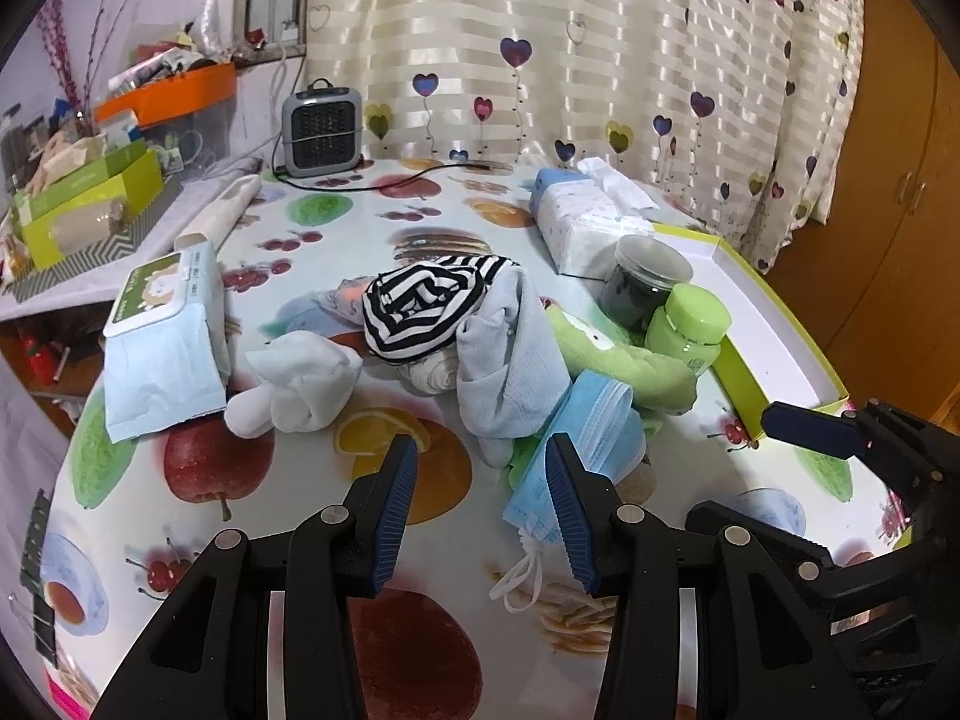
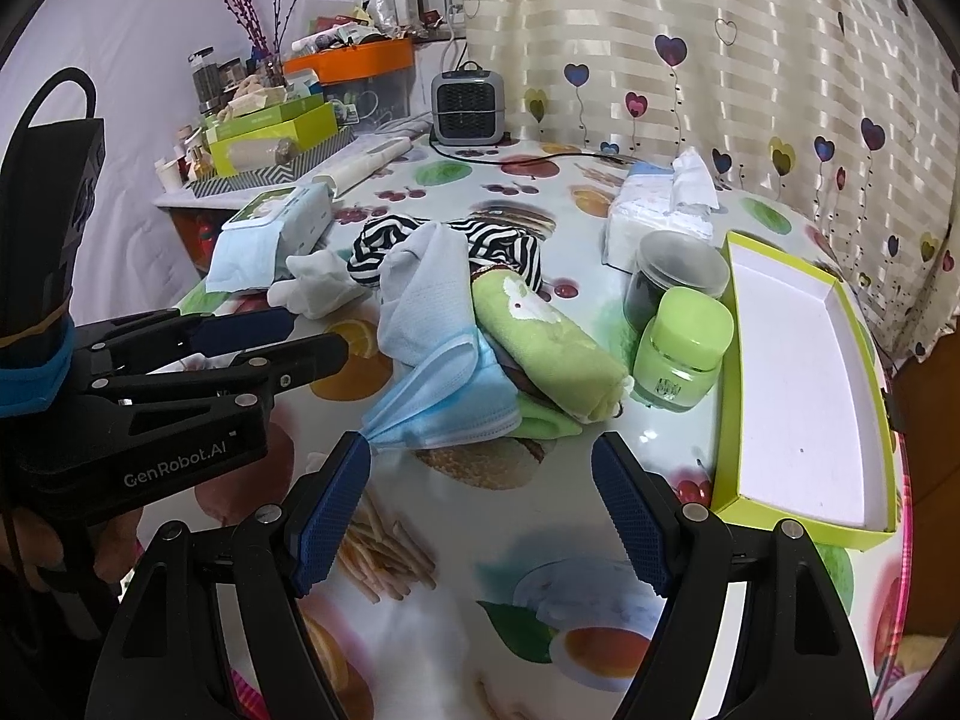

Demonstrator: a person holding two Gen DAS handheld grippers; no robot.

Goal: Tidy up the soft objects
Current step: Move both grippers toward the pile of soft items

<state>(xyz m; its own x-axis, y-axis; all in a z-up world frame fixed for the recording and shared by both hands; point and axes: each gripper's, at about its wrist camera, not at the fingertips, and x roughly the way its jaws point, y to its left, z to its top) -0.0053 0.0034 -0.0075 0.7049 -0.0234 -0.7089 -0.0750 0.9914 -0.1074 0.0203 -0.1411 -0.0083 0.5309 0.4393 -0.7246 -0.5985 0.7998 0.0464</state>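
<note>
A pile of soft things lies mid-table: a black-and-white striped cloth (image 1: 429, 306), a pale blue cloth (image 1: 510, 360), a rolled green towel (image 2: 546, 342), white socks (image 1: 300, 384) and a blue face mask (image 2: 444, 402). My left gripper (image 1: 483, 474) is open and empty, just short of the pale blue cloth, its right finger over the mask (image 1: 576, 450). My right gripper (image 2: 480, 474) is open and empty, just in front of the mask and towel. The left gripper also shows in the right wrist view (image 2: 282, 330).
An open green-edged white box (image 2: 798, 372) lies at the right. A green-lidded jar (image 2: 684, 348) and a dark jar (image 2: 672, 276) stand beside it. A tissue pack (image 2: 660, 204), a wet-wipes pack (image 1: 162, 330) and a small heater (image 1: 321, 132) are farther back. Cluttered shelf at left.
</note>
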